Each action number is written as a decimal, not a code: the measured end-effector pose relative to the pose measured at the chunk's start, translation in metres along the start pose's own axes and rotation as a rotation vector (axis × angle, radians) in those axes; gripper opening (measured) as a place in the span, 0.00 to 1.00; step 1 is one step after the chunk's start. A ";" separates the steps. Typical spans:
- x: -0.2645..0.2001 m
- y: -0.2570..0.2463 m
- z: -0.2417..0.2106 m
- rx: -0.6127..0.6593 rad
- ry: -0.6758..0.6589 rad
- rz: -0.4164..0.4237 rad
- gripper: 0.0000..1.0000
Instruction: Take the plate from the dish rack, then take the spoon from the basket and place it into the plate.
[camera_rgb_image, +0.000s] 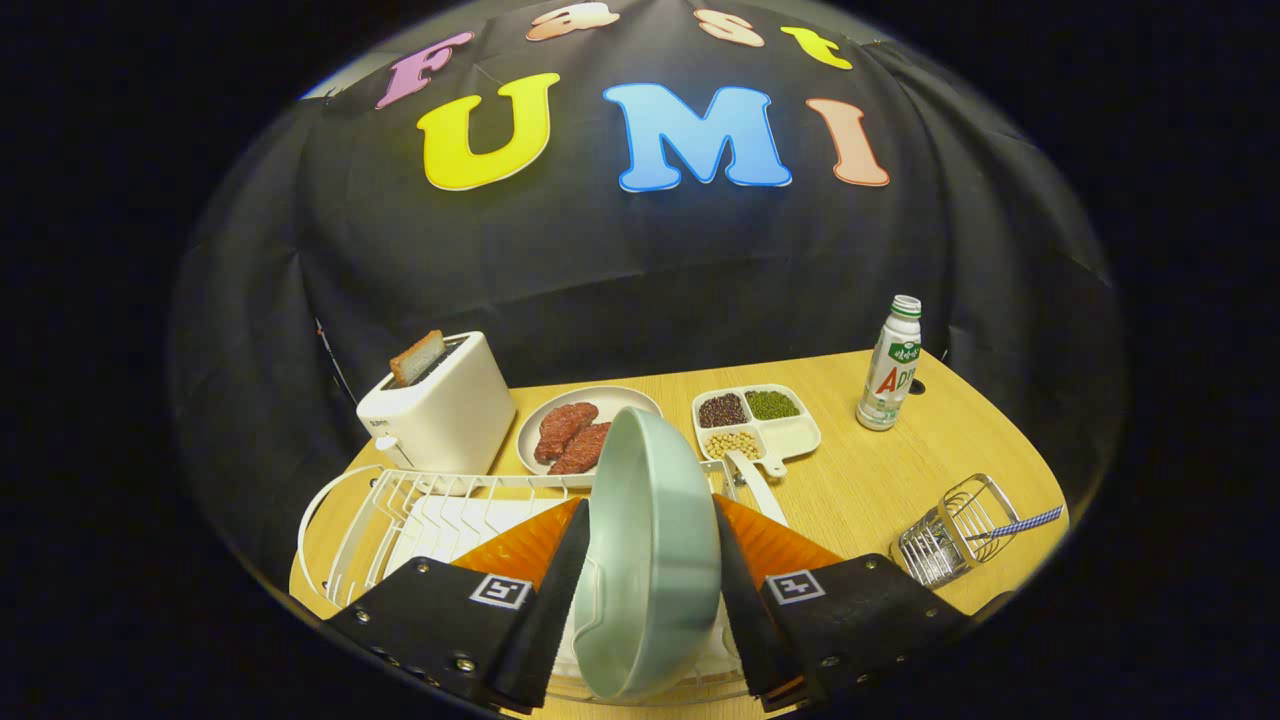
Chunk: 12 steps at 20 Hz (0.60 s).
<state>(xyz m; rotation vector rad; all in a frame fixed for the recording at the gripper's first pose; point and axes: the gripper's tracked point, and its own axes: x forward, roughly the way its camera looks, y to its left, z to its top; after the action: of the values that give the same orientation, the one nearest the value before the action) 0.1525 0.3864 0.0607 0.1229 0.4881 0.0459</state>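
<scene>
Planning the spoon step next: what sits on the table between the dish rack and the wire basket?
In the gripper view, bare tabletop separates rack from basket. The tool grips the plate.

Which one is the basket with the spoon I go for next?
Start at the white dish rack, where the gripper has its jaws closed on the pale green plate. Look right across the wooden table to its near edge. The small wire basket lies tipped there, a blue checked spoon handle sticking out.
</scene>
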 end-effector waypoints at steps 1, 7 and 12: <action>0.004 0.000 -0.004 0.012 0.022 0.005 0.70; 0.004 -0.014 -0.015 0.025 0.092 -0.050 0.34; 0.006 -0.014 -0.012 0.019 0.083 -0.091 0.30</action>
<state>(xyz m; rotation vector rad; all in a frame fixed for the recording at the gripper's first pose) 0.1524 0.3746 0.0460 0.1176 0.5763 -0.0433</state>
